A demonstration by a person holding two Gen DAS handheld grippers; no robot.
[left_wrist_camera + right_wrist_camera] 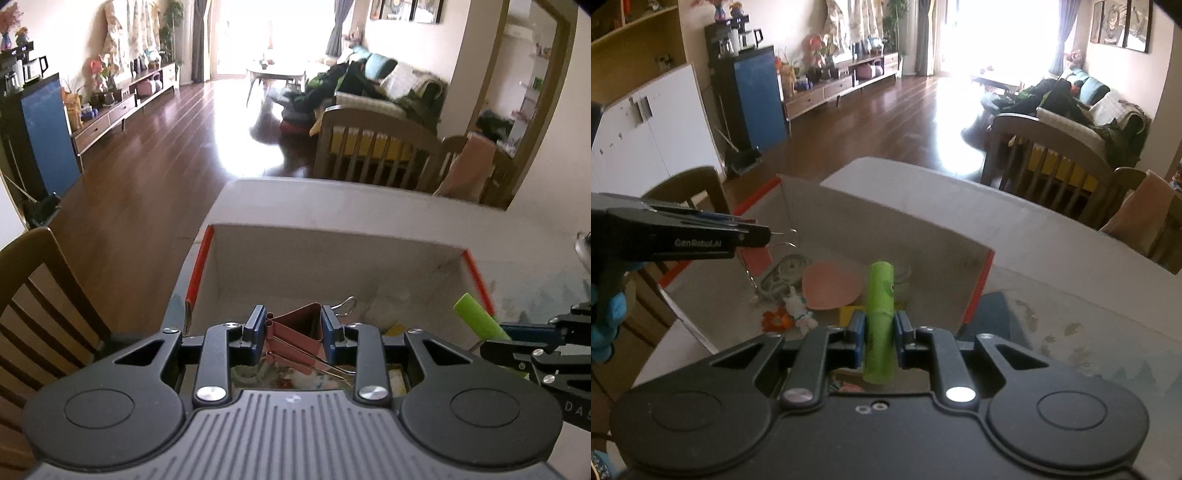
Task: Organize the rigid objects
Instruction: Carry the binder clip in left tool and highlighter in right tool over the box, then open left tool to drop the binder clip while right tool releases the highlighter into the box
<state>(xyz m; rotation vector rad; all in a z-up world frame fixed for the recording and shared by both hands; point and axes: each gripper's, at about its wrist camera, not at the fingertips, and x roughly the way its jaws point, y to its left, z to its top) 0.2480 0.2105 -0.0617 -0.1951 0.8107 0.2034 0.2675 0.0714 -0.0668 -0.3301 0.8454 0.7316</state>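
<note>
The left gripper (294,328) fingers clamp a dark red binder clip (299,332); the right gripper (880,332) fingers pinch an upright green tube (881,317). Both hang over an open cardboard box (886,225) at the bench's near-left corner, where a pink heart (831,286) and small toys (798,310) clutter the bottom.

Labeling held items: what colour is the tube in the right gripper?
Lime green tube, clamped in the right gripper; clearest in the right wrist view.
</note>
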